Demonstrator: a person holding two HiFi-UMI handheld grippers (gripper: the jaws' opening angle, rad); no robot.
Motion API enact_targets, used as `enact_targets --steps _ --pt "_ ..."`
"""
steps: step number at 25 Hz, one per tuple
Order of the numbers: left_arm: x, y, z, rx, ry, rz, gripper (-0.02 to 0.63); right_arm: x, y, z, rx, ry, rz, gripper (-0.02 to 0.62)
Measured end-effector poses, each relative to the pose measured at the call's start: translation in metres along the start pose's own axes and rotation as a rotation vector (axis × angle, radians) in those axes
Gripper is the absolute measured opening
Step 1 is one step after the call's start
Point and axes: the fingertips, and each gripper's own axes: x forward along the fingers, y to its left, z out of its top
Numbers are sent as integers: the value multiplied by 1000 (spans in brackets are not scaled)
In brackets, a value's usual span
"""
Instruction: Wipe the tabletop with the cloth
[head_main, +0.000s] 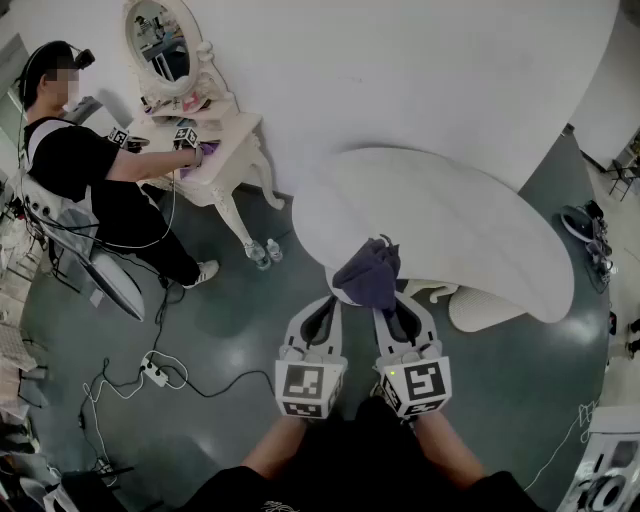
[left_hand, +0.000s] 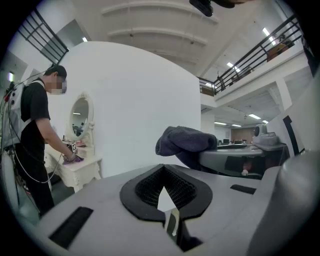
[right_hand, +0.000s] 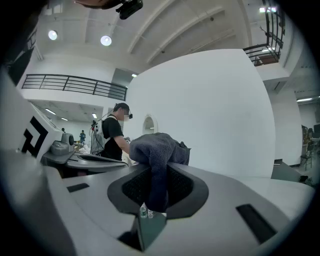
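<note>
**At the worktop's near tip: cloth gripped, wiping yet to start**

At the near end of the white, crescent-shaped worktop (head_main: 470, 230), which curves away in front of a tall white rounded wall (head_main: 400, 70), both grippers point forward side by side. Off to the left, a second person (head_main: 90, 170) works at a cream dressing table with an oval mirror (head_main: 215, 150), well apart from this task.

The right gripper (head_main: 386, 303) has its fingers closed on the dark navy towelling cloth (head_main: 368, 272). A fold hangs down between the pads and the rest is bunched over the fingertips. The left gripper (head_main: 332, 302) sits just beside it with its fingers drawn together on nothing. From the head view the cloth overlaps the worktop's near tip, but whether it touches the surface cannot be told; the gripper views suggest it is held up in the air.

The step in hand appears to be bringing the cloth down. To do it well, tilt the right gripper so the bunched mass faces the surface, press it flat, then sweep in long overlapping strokes along the crescent. Keep the hard fingertips off the worktop and the grip firm.

Two small clear bottles (head_main: 262, 252) stand on the dark floor by the dressing table.
</note>
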Motion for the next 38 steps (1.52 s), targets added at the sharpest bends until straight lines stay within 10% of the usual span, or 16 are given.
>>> enact_targets --steps 20,38 --pt "55 12 -60 -8 175 -92 6 35 -37 -57 96 89 -73 60" --pt "219 37 -67 0 358 66 6 173 -157 -92 178 224 192 60"
